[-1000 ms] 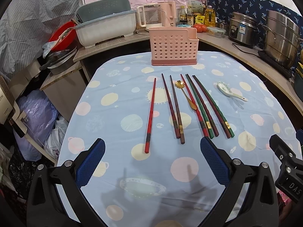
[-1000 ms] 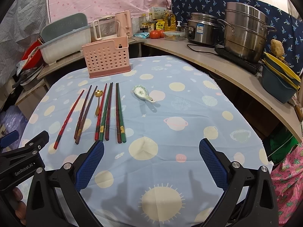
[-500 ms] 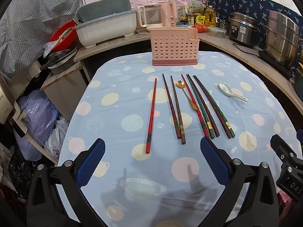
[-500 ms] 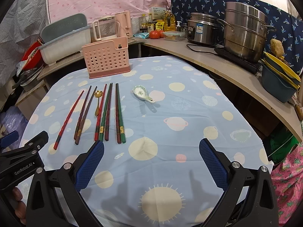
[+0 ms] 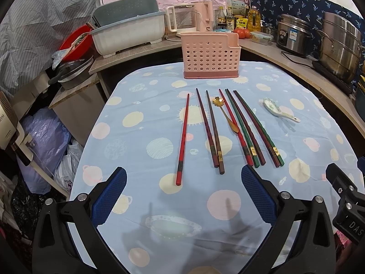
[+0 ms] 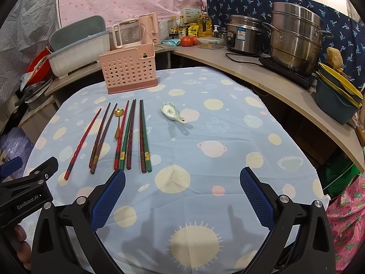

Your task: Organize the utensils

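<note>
Several chopsticks lie side by side on the blue spotted tablecloth (image 5: 136, 150): a lone red one (image 5: 183, 139) at the left, a dark brown pair (image 5: 211, 129), then red, green and maroon ones (image 5: 245, 125). A gold spoon (image 5: 224, 113) rests among them and a white ceramic spoon (image 5: 277, 111) lies to their right. A pink perforated utensil holder (image 5: 211, 56) stands upright at the table's far edge. My left gripper (image 5: 183, 196) hovers open just short of the chopstick ends. My right gripper (image 6: 182, 196) is open too, right of the chopsticks (image 6: 127, 134), with the ceramic spoon (image 6: 172, 111) ahead.
A counter wraps the table's back and right with a steel steamer pot (image 6: 294, 38), rice cooker (image 6: 245, 34), kettle, bottles and tomatoes. A grey dish tub (image 5: 127, 32) and red bowl sit at the back left. Bags (image 5: 45, 141) lie on the floor left of the table.
Both grippers have crept a little forward; the objects on the table have not moved.
</note>
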{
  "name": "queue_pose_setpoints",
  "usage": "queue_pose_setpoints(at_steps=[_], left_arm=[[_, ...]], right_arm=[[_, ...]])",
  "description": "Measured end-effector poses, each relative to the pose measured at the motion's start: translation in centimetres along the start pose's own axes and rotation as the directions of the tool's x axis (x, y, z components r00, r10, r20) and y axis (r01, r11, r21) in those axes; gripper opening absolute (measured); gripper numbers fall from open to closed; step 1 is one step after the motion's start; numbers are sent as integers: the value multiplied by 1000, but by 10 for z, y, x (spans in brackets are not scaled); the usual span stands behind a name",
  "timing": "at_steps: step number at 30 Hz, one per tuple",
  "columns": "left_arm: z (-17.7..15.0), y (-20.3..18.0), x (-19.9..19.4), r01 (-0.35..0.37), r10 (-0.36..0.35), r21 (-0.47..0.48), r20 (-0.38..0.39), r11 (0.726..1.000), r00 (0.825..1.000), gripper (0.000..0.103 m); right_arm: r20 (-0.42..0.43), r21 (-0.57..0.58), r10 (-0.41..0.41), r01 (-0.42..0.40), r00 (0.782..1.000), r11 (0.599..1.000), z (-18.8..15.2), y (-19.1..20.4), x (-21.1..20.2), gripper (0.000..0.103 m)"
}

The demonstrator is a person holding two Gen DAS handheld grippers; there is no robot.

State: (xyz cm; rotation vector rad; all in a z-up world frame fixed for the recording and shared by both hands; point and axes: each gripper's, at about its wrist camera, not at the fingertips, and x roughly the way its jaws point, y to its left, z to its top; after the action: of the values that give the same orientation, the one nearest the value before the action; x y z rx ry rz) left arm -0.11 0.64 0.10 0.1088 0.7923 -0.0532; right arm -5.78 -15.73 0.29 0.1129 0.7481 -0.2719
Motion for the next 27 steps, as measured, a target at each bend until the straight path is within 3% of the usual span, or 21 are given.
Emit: queue_pose_setpoints(at_steps=[27], left_arm=[[2,3,8,-1,0,-4,-17,1000,1000,96]], right_arm=[[-10,7,3,-3,1000,1000,-2,-1,7,96]])
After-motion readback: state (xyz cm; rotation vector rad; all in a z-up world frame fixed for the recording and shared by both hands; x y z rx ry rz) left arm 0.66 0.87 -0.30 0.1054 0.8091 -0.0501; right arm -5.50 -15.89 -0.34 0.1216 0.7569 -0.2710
